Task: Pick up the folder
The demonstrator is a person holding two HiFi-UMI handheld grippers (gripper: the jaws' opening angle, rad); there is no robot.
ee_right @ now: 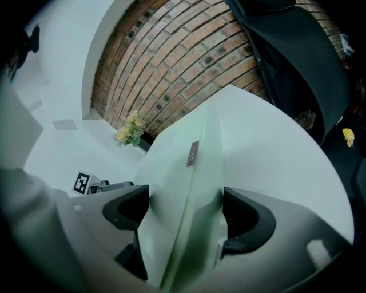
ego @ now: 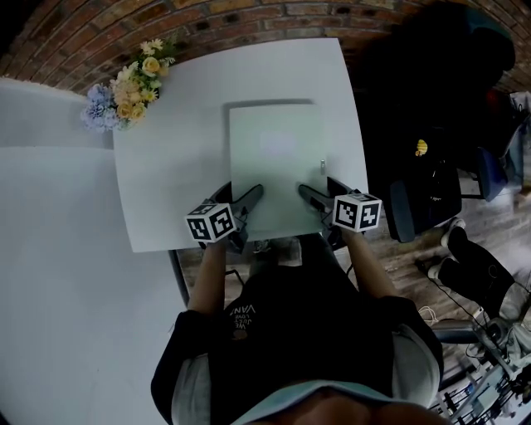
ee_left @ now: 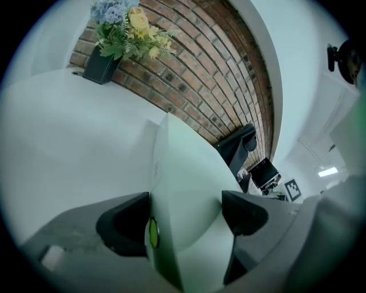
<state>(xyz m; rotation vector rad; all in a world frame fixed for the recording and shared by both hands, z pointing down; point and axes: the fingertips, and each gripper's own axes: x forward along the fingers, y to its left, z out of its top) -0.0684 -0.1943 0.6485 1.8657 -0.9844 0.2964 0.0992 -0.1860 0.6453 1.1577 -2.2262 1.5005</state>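
Gripping at both ends: the left tool (ego: 251, 196) and the right tool (ego: 305, 193) each have their dark jaws pressed onto the folder (ego: 276, 153), one at each of its near corners, with the sheet filling the gap between them. The folder is pale green, smooth and faintly glossy, a plain rectangle with thin edges. A small tab (ego: 323, 164) sits by its right side, and a round green dot (ee_left: 152, 232) shows on its edge beside the left tool's jaw. It lies right of the middle, reaching the near edge of the tabletop (ego: 158, 174), a matte white square with rounded corners. Yellow and blue flowers (ego: 129, 87) stand at the far left corner, with rough brick (ego: 249, 12) beyond.
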